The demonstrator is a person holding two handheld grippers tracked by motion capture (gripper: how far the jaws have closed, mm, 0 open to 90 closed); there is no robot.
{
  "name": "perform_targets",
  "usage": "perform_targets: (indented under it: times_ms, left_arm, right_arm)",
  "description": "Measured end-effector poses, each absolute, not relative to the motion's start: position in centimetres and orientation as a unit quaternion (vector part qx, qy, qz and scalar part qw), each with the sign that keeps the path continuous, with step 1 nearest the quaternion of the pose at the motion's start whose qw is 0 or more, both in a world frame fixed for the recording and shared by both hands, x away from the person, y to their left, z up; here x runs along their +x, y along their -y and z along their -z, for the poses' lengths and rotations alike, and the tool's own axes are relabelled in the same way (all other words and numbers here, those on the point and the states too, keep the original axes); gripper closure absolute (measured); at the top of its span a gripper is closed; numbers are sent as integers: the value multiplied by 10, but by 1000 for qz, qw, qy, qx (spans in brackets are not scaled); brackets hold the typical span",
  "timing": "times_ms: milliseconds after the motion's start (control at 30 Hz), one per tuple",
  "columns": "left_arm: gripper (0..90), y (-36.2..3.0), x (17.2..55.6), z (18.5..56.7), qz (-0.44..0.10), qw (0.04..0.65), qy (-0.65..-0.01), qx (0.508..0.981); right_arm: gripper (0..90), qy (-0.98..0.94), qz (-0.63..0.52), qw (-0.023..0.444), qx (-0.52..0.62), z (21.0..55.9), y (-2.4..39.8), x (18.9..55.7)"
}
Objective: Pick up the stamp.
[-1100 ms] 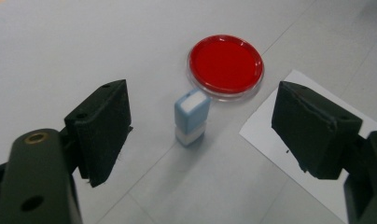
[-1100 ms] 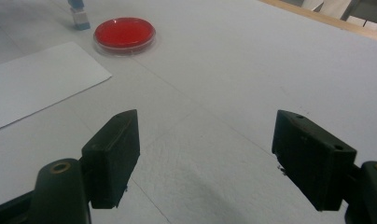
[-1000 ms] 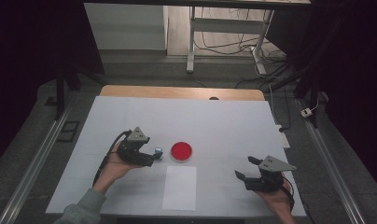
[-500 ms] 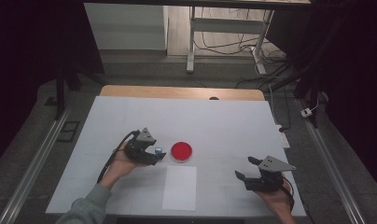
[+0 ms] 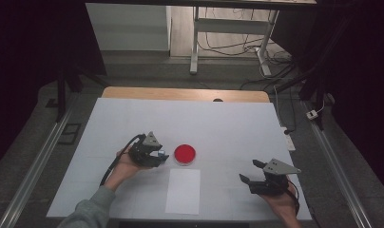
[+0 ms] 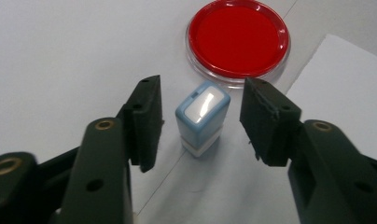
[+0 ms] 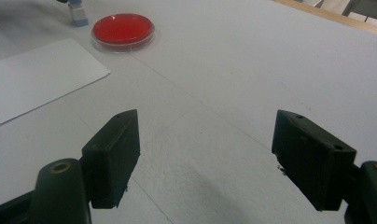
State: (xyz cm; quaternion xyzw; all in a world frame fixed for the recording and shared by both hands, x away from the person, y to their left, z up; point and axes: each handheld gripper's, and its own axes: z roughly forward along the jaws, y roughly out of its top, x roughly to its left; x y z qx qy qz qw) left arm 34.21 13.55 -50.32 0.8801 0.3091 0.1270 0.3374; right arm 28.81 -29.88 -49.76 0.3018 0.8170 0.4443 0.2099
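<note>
high view: the left claw (image 5: pixel 158 155) is hovering low over the white counter (image 5: pixel 133 118), just left of the red ink pad (image 5: pixel 185 154); the stamp is showing as a pale speck at its tip, too small to read. the right claw (image 5: pixel 253 172) is resting near the counter's right front corner, well apart from the work. a white sheet (image 5: pixel 183 190) is lying in front of the pad.

left gripper view: the stamp (image 6: pixel 201 116) is standing upright on the counter between the two jaws, which have just been closing and are now half-narrowed, with a gap showing on each side, so nothing is being gripped yet. the step in hand appears to be the grasp of the stamp; the next move is calling for the jaws to close squarely on its sides without tipping it, then a lift toward the pad (image 6: pixel 238 39) just beyond. this clearance is not being resolved from above.

right gripper view: the right claw (image 7: pixel 207 154) is standing wide and empty over bare counter, while the pad (image 7: pixel 123 29), the sheet (image 7: pixel 37 77) and the stamp (image 7: pixel 78 15) are lying farther off.
</note>
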Motion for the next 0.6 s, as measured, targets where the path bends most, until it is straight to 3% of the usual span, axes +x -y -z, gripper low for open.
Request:
perform_targets:
  times_ms: [533, 600]
  left_arm:
    - [658, -136, 343, 506, -126, 337, -298, 884]
    - [745, -136, 342, 506, -127, 341, -297, 883]
  right_arm:
    - [232, -816, -444, 212, 304, 498, 300, 288]
    - [232, -816, -444, 211, 304, 497, 300, 288]
